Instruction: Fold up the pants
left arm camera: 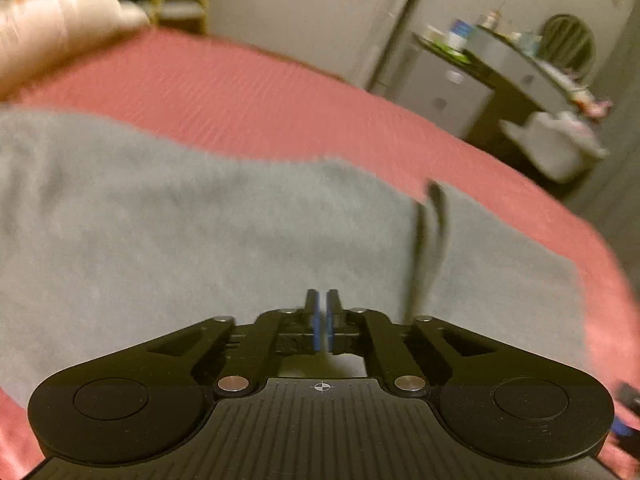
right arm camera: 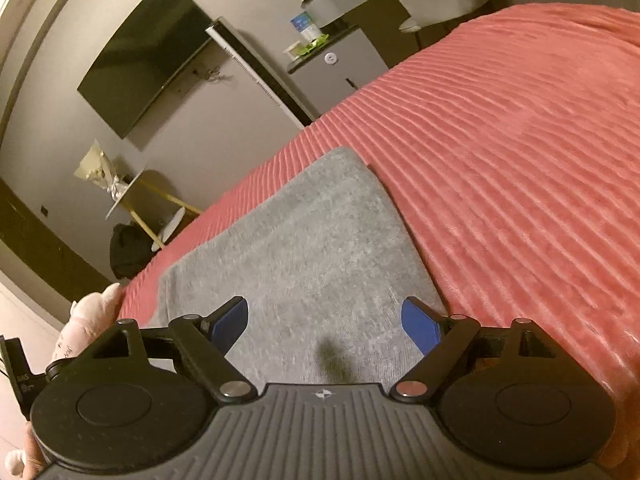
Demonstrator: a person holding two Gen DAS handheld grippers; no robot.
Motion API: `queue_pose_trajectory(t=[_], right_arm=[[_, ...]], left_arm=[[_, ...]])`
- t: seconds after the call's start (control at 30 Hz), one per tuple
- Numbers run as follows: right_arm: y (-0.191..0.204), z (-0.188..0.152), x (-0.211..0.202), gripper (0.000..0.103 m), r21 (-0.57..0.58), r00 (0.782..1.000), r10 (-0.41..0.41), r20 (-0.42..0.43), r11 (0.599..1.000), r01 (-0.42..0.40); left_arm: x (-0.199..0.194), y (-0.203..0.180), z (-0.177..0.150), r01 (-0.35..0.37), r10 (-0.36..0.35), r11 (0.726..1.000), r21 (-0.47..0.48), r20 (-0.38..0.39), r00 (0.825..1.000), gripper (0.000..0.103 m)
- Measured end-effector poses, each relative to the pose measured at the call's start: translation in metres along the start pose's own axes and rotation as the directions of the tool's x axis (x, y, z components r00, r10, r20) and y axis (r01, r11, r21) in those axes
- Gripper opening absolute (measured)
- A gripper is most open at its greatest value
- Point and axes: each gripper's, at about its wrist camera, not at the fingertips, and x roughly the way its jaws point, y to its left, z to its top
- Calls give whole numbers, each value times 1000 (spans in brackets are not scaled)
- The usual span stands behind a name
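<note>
The grey pants [left arm camera: 208, 224] lie flat on a pink ribbed bedspread [left arm camera: 248, 104], with a dark drawstring [left arm camera: 430, 236] on them at the right. My left gripper [left arm camera: 321, 300] hovers above the pants, its blue-padded jaws almost together with nothing between them. In the right wrist view the pants [right arm camera: 316, 240] form a folded grey rectangle on the bedspread [right arm camera: 512, 152]. My right gripper [right arm camera: 325, 320] is wide open just above the near end of the pants and holds nothing.
A pale pillow [left arm camera: 52, 28] lies at the bed's far left corner. A grey cabinet with small items [left arm camera: 460, 80] stands beyond the bed. A wall television [right arm camera: 144, 56], a small round side table [right arm camera: 132, 196] and a pink soft toy [right arm camera: 96, 308] show beside the bed.
</note>
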Motion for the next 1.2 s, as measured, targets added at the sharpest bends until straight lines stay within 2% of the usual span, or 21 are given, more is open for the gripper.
queue_pose_trajectory(t=[0.07, 0.1, 0.13, 0.17, 0.27, 0.3, 0.33, 0.4, 0.5, 0.63, 0.67, 0.7, 0.77, 0.8, 0.87, 0.9, 0.97, 1.0, 1.03, 1.1, 1.2], right_arm=[[0, -3, 3, 85, 2, 1000, 8, -13, 1000, -8], [1, -4, 5, 85, 0, 1000, 9, -19, 1000, -9], [2, -5, 6, 85, -9, 1000, 4, -23, 1000, -4], [5, -6, 6, 85, -23, 1000, -4, -25, 1000, 3], [13, -9, 2, 85, -53, 1000, 3, -31, 999, -5], [14, -10, -1, 85, -47, 999, 16, -34, 999, -18], [13, -12, -4, 85, -33, 999, 23, -35, 999, -24], [12, -14, -12, 80, 17, 998, 49, -31, 999, -49], [16, -21, -15, 35, 69, 994, 99, -55, 993, -96], [24, -32, 6, 26, 8, 986, 13, -165, 1000, -11], [19, -30, 9, 20, 17, 987, -41, -157, 999, 45], [13, -25, 7, 6, 41, 986, -105, -128, 993, 111], [4, -13, -2, 2, 59, 968, -246, -41, 967, 249], [-3, -8, -8, 1, 95, 968, -249, -21, 963, 250], [-10, -2, -14, 2, 129, 977, -211, -20, 969, 212], [-10, -2, -17, 8, 124, 985, -174, -20, 977, 175], [-6, -8, -13, 10, 92, 996, -64, -69, 993, 70], [0, -11, -8, 10, 65, 994, -1, -108, 998, 8], [6, -14, -2, 12, 34, 989, 35, -147, 999, -30], [17, -19, 13, 22, -34, 978, 28, -205, 999, -36], [17, -15, 20, 23, -58, 991, -44, -128, 998, 37]], left_arm=[[3, -8, -11, 96, -94, 995, 30, -53, 994, 44], [5, -14, -14, 125, -121, 991, 47, -82, 989, 67], [10, -21, -15, 149, -141, 987, 62, -117, 983, 76], [15, -26, -15, 166, -155, 984, 66, -144, 977, 76], [38, -33, -15, 223, -217, 975, 1, -230, 949, 75], [43, -34, -16, 231, -228, 973, -16, -239, 944, 68], [47, -35, -18, 210, -210, 977, -28, -242, 947, 45], [48, -35, -18, 152, -155, 988, -30, -236, 959, 19], [42, -32, -16, 168, -176, 984, -57, -204, 963, 16], [25, -24, -19, 157, -163, 986, -49, -144, 976, 14], [23, -25, -19, 150, -153, 988, -36, -141, 978, 14], [15, -20, -21, 149, -150, 989, -24, -137, 979, 14], [11, -24, -22, 144, -143, 990, -4, -133, 981, 14], [9, -28, -22, 130, -128, 991, 9, -131, 983, 15], [5, -37, -23, 70, -66, 997, 32, -115, 991, 15], [2, -41, -23, 30, -25, 998, 47, -100, 995, 16], [-8, -58, -24, -27, 30, 993, 112, -26, 999, 14], [-15, -67, -27, -48, 45, 987, 155, 26, 999, 23], [-22, -78, -31, -67, 53, 979, 195, 76, 996, 57], [-27, -98, -39, -94, 63, 968, 231, 136, 989, 100], [-14, -116, -43, -74, 48, 958, 276, 101, 994, 91]])
